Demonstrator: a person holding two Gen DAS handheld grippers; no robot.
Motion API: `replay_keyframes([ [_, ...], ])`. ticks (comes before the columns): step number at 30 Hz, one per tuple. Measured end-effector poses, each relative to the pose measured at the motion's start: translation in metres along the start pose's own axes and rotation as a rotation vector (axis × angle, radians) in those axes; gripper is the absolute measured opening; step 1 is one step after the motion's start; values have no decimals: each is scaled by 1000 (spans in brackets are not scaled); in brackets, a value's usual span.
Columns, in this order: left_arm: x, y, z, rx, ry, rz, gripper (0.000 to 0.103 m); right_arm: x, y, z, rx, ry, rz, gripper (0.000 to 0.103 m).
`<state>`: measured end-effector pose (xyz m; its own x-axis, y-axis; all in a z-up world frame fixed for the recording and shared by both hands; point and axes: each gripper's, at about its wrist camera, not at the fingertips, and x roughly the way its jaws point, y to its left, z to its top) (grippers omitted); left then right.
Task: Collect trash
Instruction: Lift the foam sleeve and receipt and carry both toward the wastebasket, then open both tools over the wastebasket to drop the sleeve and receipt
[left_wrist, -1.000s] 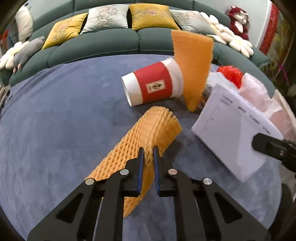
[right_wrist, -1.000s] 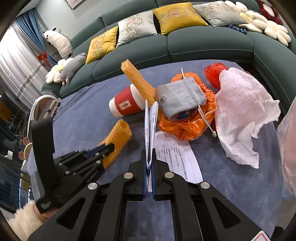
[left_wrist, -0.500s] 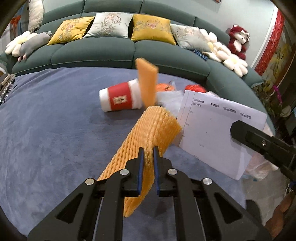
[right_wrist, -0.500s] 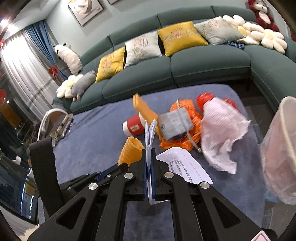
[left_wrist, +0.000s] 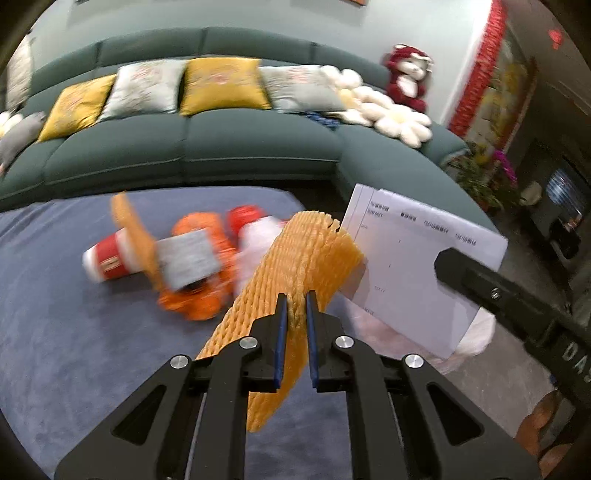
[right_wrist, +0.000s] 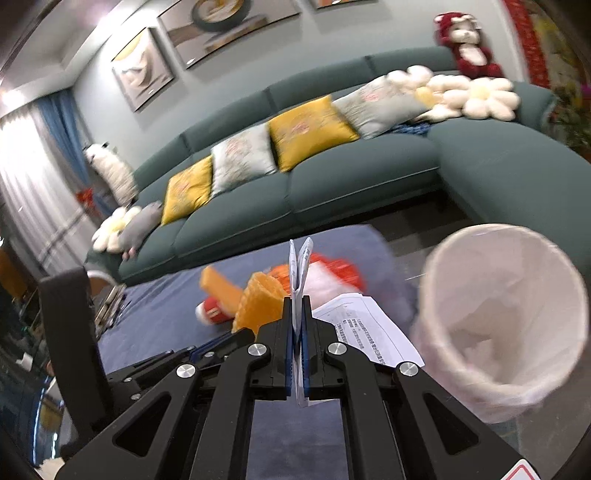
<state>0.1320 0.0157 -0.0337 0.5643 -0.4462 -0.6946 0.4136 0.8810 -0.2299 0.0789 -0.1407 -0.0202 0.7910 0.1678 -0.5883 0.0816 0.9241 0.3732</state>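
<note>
My left claw (left_wrist: 294, 317) pinches orange foam netting (left_wrist: 295, 258); my right claw (right_wrist: 296, 325) pinches folded paper (right_wrist: 300, 269), beside lined trash bin (right_wrist: 517, 350).

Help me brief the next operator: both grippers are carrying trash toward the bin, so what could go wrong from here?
The printed sheet is pinched only at one edge by the right gripper and may slip or miss the lined bin. The foam net droops past the left gripper and might snag. The two loads nearly touch, so the grippers could collide.
</note>
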Motion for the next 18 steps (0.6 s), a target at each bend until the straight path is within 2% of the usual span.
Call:
replay_keyframes([
  [4,12,-53,9,75,-4,-52,9,-23,-44,9,39,-46,-62,4],
  [10,41,-123,14,142,35,-140,9,-54,-107,18,92,-99,-158,4],
  [18,75,-171,11,198,98,-191,10,-72,-165,21,143,-125,-238,4],
])
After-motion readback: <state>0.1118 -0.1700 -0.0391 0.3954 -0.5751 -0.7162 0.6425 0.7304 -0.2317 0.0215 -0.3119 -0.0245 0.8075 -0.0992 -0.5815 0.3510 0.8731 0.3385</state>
